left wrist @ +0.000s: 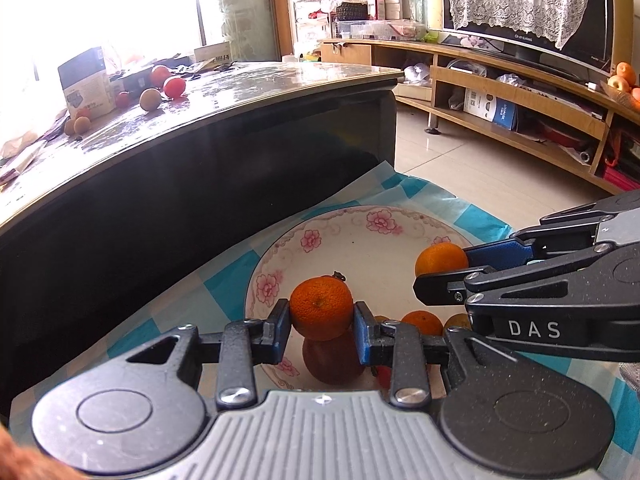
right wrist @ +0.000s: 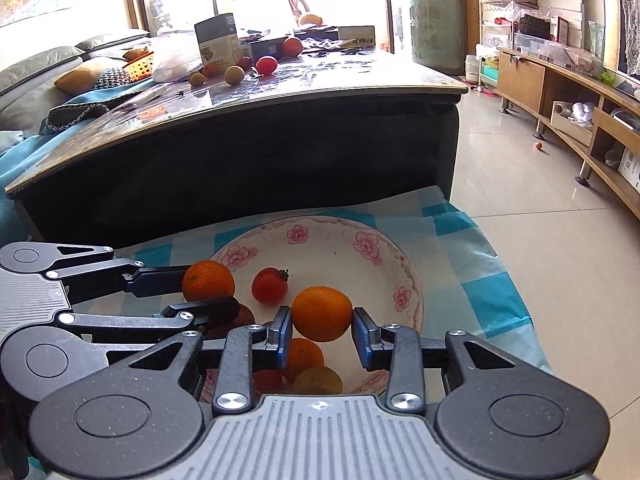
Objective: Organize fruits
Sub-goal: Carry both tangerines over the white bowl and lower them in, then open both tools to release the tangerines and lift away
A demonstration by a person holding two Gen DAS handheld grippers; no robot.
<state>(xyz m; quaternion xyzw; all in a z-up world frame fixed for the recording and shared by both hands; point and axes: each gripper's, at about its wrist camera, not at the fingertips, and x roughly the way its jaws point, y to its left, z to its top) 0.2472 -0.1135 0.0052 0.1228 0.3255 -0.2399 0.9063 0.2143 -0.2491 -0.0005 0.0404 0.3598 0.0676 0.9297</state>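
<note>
- The left gripper [left wrist: 321, 330] pinches an orange [left wrist: 321, 307] between its blue pads, above the near part of the bowl [left wrist: 360, 224].
- The right gripper [right wrist: 322, 328] pinches a second orange [right wrist: 322, 314] the same way, also over the bowl; in the left view it comes in from the right.
- Under the two held oranges, in the bowl, lie a dark reddish fruit [left wrist: 332, 362], another orange [right wrist: 305, 354], a yellowish fruit [right wrist: 318, 380] and a small red fruit [right wrist: 267, 380].
- Farther in sits a tomato [right wrist: 269, 286] with a dark stem, apart from the rest.
- The floral-rimmed bowl stands on a blue-and-white checked cloth [right wrist: 472, 248] spread on the floor.
- Just behind rises a dark table [right wrist: 256, 168]; on its glossy top are more fruit [right wrist: 266, 65] and a box [right wrist: 216, 40].
- Beyond runs a wooden TV stand [left wrist: 500, 80].
</note>
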